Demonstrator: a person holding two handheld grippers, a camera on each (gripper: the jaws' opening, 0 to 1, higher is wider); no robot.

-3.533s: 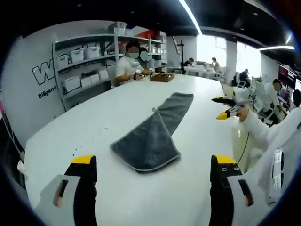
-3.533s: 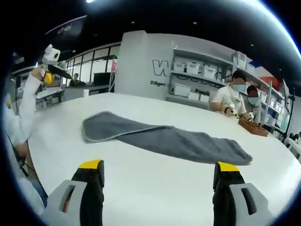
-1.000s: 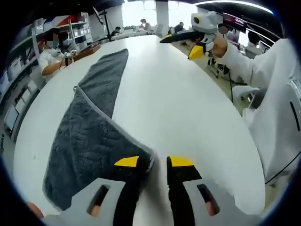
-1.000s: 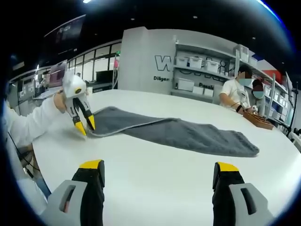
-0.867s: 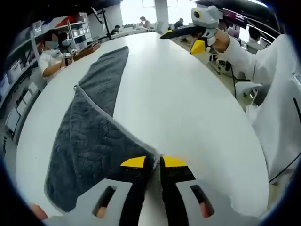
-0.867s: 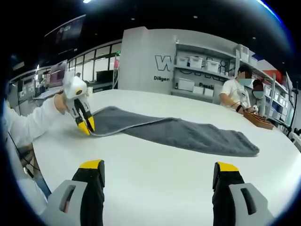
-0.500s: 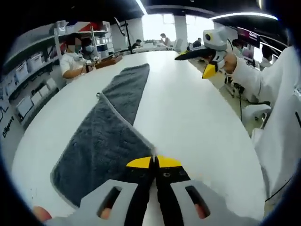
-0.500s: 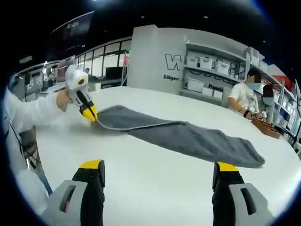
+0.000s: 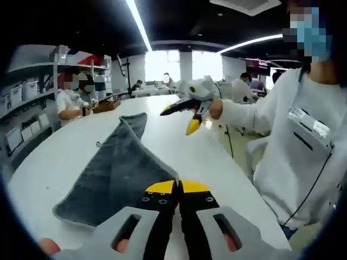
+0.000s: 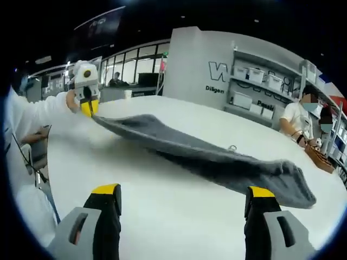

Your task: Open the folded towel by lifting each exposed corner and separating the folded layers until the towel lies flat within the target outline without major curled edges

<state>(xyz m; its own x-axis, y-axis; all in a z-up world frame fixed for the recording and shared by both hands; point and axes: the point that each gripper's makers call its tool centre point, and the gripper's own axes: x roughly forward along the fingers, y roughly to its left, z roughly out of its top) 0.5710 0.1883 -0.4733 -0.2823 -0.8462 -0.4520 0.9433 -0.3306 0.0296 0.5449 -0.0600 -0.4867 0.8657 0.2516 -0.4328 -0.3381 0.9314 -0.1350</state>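
A long grey towel [image 9: 116, 168] lies folded along the white table [image 9: 211, 157]. My left gripper [image 9: 178, 187] is shut on the towel's near corner, and the grey edge runs right into its yellow tips. In the right gripper view, that left gripper [image 10: 87, 108] holds the corner up off the table, so the towel [image 10: 217, 160] slopes from it down to a bunched far end. My right gripper [image 10: 183, 190] is open with nothing between its jaws, short of the towel. It also shows in the left gripper view, where the right gripper [image 9: 178, 120] hovers above the table beside the towel.
A person in a white top [image 9: 303, 146] stands at the table's right edge, holding the grippers. Two seated people [image 9: 73, 100] work at the far end beside a wooden tray [image 9: 103, 106]. Shelves with bins [image 10: 255, 89] line the wall.
The left gripper shut on the towel's near corner and has raised it, so that end now hangs off the table. The right gripper stays open.
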